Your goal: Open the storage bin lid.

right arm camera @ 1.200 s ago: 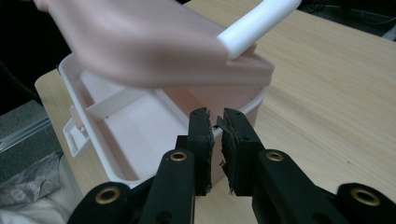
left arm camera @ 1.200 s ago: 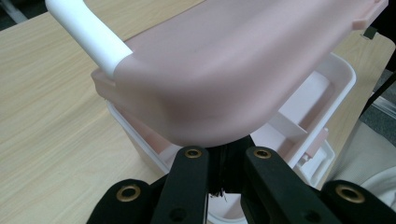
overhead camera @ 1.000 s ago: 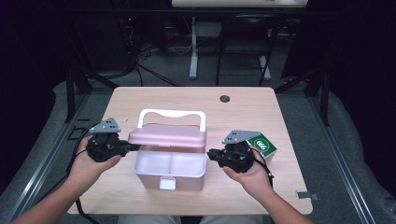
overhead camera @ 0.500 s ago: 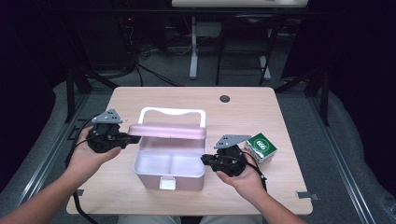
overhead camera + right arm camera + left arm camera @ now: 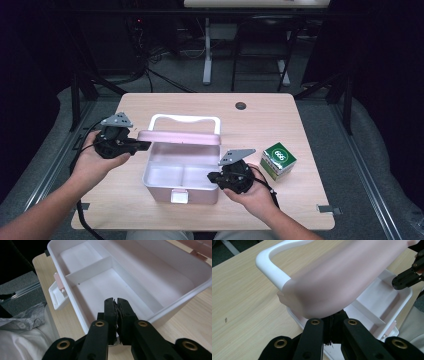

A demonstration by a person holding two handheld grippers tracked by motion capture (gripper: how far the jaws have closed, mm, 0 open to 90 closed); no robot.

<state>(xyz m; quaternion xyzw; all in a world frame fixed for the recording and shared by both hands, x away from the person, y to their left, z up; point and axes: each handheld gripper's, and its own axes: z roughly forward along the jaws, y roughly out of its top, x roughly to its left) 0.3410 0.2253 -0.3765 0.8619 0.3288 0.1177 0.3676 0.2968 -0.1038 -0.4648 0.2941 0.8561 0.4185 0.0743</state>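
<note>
An open storage box (image 5: 180, 192) with a white base sits mid-table, its two compartments empty. Its pink lid (image 5: 180, 137) is tilted up toward the back, with a white handle (image 5: 185, 119) behind it. My left gripper (image 5: 142, 145) is shut on the lid's left end. In the left gripper view the lid (image 5: 342, 282) runs down into the closed jaws (image 5: 332, 320). My right gripper (image 5: 212, 176) is shut with nothing in it, at the box's front right corner. In the right gripper view its tips (image 5: 115, 301) hang just over the rim of the box (image 5: 175, 302), near the divider (image 5: 87, 270).
A small green-and-white carton (image 5: 278, 160) stands on the table right of the box, close to my right hand. The box's front latch (image 5: 179, 196) faces the near table edge. A dark grommet hole (image 5: 240, 105) lies at the far side.
The lid has swung up and back with my left gripper holding its end. My right gripper has moved down and left from beside the carton to the box's front right corner.
</note>
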